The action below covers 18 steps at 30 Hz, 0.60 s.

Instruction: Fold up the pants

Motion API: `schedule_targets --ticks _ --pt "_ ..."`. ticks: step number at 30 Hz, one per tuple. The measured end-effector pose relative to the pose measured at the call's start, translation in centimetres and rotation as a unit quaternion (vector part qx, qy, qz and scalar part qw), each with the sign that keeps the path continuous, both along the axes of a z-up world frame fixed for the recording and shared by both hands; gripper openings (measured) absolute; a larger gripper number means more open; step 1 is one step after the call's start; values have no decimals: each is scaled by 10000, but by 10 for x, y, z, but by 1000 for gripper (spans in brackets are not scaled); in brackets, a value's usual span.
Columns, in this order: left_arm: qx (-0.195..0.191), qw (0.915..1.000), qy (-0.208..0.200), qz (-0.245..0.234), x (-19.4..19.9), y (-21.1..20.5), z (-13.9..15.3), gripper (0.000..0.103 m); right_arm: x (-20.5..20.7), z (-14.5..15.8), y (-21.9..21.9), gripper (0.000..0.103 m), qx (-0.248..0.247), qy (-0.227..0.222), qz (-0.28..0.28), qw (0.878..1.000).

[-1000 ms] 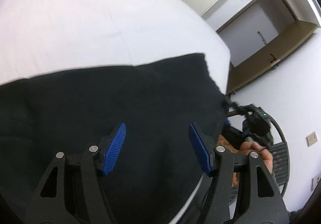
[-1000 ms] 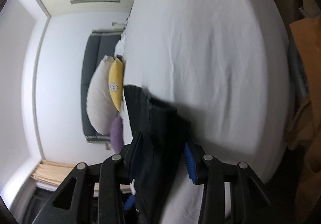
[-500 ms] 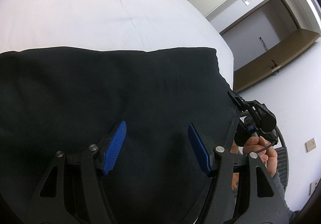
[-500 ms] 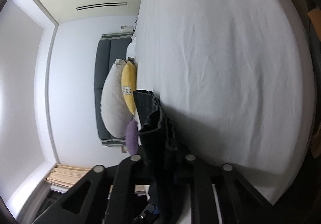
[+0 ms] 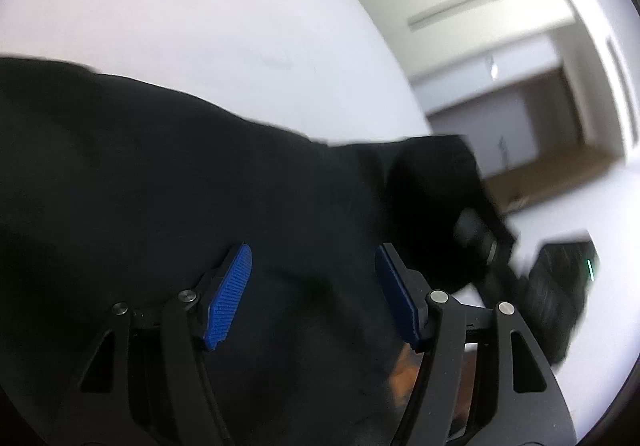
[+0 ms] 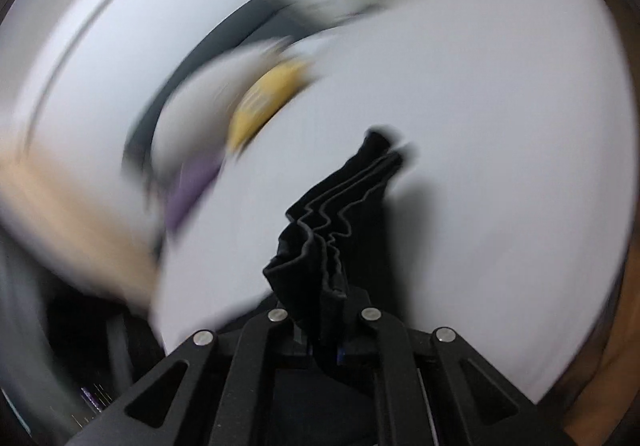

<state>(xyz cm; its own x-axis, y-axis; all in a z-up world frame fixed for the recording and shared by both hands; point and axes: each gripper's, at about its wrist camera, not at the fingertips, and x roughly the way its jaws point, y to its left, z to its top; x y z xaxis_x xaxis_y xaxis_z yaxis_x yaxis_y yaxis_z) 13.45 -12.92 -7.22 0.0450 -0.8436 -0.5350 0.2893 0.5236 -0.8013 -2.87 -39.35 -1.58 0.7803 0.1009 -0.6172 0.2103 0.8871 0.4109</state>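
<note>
Handling: the pants looked soft and limp, likely light; you should have expected any edge you did not hold to sag and bunch.
Where to grip: judged best at a hem or corner through all layers, as your right claw did; a pinch in the middle of the cloth would only have lifted a peak.
Right claw: your jaws were nearly shut, pinching a pleated edge of the pants at lower centre of the right view.
Left claw: your jaws stood about half open over the cloth at lower centre; whether the pads touched it could not be told, and nothing was gripped.
Location: the pants lay across the bed, filling the left and centre of the left view.
Look: black, matte; stacked rippled layers at the gripped edge; a raised fold at centre right.
Image quality: both views were blurred.
</note>
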Motion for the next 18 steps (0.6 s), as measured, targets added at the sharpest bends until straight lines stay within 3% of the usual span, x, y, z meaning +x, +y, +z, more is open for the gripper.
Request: schedule_targets --ticks 3,4,5,8,12,18 --pt "-282 9988 266 314 4 34 2 67 8 -12 97 8 -1427 410 1229 9812" --pt "-332 9981 352 388 5 43 1 75 9 -25 123 8 -1865 564 1420 9705" --pt "-350 9975 440 438 6 51 0 82 11 -32 134 8 -1983 663 1497 9664" --pt "-394 9963 600 481 6 63 -4 83 13 -46 147 8 -2139 790 1406 9634" --pt "-359 9954 756 471 6 60 -5 88 7 -30 147 8 -2207 551 1221 9661" --pt "-354 9932 1077 269 17 53 -12 88 -4 -22 161 8 -2583 359 1240 9574"
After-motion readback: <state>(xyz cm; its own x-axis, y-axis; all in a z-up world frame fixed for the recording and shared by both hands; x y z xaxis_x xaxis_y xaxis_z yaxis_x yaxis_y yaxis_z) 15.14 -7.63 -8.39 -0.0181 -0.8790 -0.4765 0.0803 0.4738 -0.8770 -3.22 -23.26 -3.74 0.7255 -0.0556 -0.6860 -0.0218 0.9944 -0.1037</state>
